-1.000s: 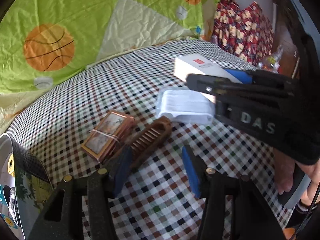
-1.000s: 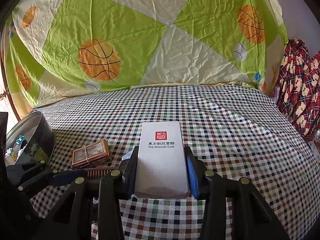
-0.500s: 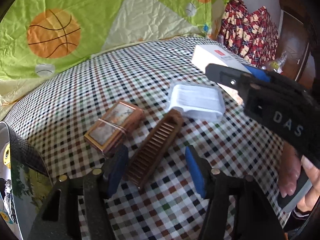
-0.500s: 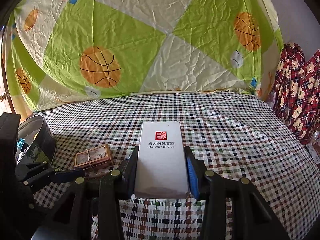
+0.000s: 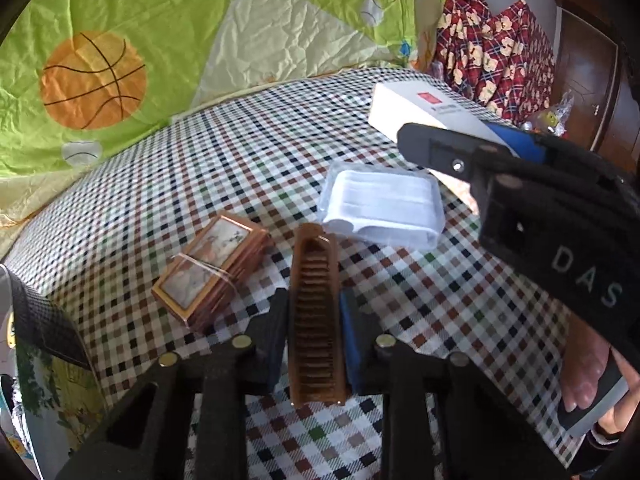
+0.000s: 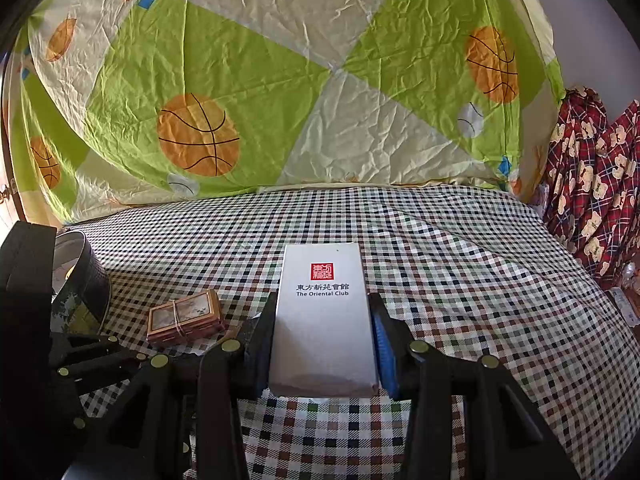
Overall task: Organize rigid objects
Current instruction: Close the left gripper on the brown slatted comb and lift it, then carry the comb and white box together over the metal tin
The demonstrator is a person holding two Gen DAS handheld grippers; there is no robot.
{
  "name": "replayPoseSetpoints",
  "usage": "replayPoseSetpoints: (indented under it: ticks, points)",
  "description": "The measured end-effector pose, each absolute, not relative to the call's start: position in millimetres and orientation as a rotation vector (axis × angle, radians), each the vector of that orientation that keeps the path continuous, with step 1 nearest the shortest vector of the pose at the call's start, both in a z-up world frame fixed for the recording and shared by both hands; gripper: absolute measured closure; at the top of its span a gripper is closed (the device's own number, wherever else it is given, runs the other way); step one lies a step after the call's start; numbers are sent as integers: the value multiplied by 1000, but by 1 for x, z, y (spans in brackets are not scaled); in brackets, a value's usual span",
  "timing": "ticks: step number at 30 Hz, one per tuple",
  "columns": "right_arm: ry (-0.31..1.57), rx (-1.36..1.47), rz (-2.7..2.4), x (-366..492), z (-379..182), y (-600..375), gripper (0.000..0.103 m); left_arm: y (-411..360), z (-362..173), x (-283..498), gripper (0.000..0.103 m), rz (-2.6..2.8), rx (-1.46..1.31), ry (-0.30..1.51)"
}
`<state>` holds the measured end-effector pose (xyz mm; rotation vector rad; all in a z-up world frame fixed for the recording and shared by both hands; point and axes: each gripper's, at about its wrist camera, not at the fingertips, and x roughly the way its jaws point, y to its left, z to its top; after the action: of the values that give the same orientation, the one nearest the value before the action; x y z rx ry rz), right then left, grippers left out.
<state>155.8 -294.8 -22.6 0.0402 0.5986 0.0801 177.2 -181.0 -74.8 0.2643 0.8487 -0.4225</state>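
My left gripper is shut on a brown wooden comb, which lies lengthwise between the pads on the checked cloth. My right gripper is shut on a white box printed "The Oriental Club" and holds it above the cloth; the box also shows in the left wrist view. A banded stack of brown framed cards lies left of the comb and shows in the right wrist view. A clear pack of white masks lies beyond the comb.
A round dark tin stands at the left edge of the checked table. A green basketball-print sheet hangs behind. Red bear-print fabric is at the right. The left gripper body is low left in the right wrist view.
My left gripper has moved onto the comb and closed on it; the comb now lies straight between the pads. My right gripper still holds the white box, slightly higher.
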Motion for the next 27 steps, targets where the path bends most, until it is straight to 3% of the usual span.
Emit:
replayPoseSetpoints:
  ticks: [27]
  points:
    - [519,50,144,138,-17,-278,59,-123,-43,155,79,-153,54,587]
